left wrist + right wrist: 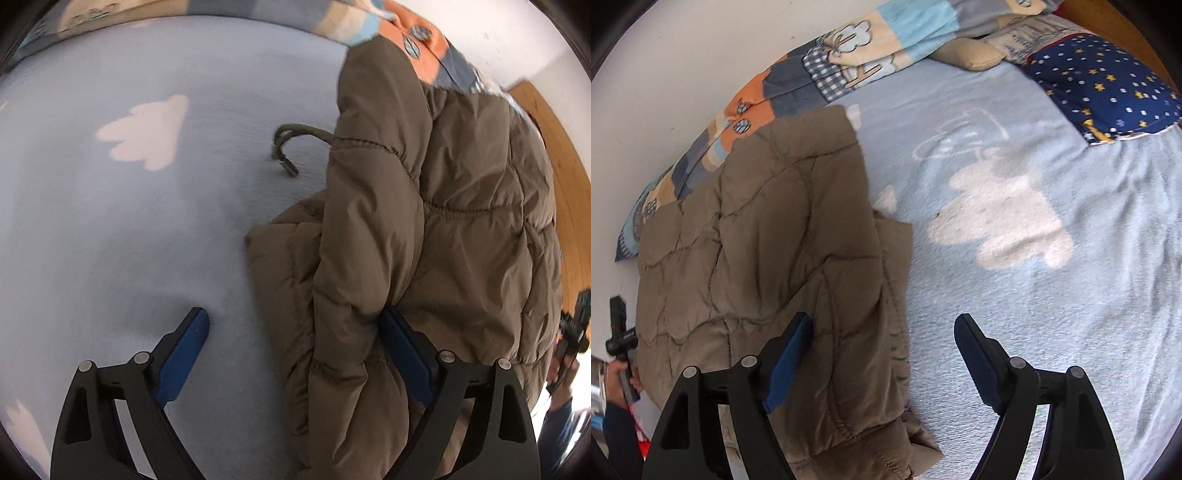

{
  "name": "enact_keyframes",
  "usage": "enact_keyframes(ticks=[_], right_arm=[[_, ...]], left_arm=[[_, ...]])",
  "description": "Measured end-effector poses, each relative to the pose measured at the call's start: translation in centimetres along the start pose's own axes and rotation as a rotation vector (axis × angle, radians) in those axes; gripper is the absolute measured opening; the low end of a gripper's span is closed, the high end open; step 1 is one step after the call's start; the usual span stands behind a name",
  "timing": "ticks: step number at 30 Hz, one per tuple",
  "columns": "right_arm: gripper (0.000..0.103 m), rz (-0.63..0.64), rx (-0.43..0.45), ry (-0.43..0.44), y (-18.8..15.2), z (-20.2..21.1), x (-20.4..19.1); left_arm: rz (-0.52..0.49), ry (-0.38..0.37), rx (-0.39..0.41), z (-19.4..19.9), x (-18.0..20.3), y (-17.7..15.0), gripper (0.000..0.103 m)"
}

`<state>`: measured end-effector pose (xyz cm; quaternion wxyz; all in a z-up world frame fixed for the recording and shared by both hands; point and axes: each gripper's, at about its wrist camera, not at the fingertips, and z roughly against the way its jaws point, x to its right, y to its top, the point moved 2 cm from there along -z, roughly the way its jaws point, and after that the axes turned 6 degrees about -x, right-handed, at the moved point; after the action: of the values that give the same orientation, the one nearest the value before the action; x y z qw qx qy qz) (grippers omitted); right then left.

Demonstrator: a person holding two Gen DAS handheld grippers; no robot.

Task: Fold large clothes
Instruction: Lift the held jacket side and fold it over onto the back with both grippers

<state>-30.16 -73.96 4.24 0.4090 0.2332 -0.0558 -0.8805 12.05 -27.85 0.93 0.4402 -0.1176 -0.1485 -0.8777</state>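
A brown quilted puffer jacket [436,206] lies folded on a light blue bed blanket [129,221]; it also shows in the right wrist view [768,236]. A drawstring cord [291,144] trails from its edge onto the blanket. My left gripper [295,325] is open, and a fold of the jacket lies between its jaws without being clamped. My right gripper [886,332] is open, with the jacket's sleeve edge lying between its jaws and the blanket under the right finger [975,354].
A patchwork quilt [827,62] is bunched along the white wall [683,55]. A navy star pillow [1108,85] and a beige pillow [971,55] lie at the bed's head. A wooden frame [565,177] borders the bed. The other gripper and hand show at the edge [622,347].
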Motion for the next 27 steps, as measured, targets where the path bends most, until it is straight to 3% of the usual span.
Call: enact_keyframes(ticks=[5,10,18,22,25,26,27], right_arm=[[0.085,0.063,-0.025,0.080,0.4,-0.1,0.4],[0.091,0.024,-0.030,0.200,1.7,-0.4,2.6],[0.103,0.103,-0.159,0.398,3.9,-6.7,2.1],[0.103,0.199,-0.193,0.508,5.2,-8.3,-0.7],[0.103,0.310,-0.239,0.524,5.3,-9.9,-4.3],[0.099,0.319,-0.236,0.508,5.5,-10.3,-4.8],[0.083,0.326,-0.229,0.496,5.6,-10.2,-5.0]], left_arm=[[-0.030,-0.074,-0.060,-0.4,-0.6,1.2,0.093],[-0.037,-0.165,-0.041,-0.3,-1.0,1.1,0.093],[-0.092,-0.235,-0.048,-0.7,-1.2,1.7,0.093],[-0.115,-0.282,-0.068,-1.8,0.3,3.4,0.093],[-0.137,-0.285,-0.083,-2.3,1.2,4.5,0.093],[-0.139,-0.285,-0.086,-2.4,1.5,4.8,0.093],[-0.140,-0.283,-0.084,-2.4,1.6,5.0,0.093]])
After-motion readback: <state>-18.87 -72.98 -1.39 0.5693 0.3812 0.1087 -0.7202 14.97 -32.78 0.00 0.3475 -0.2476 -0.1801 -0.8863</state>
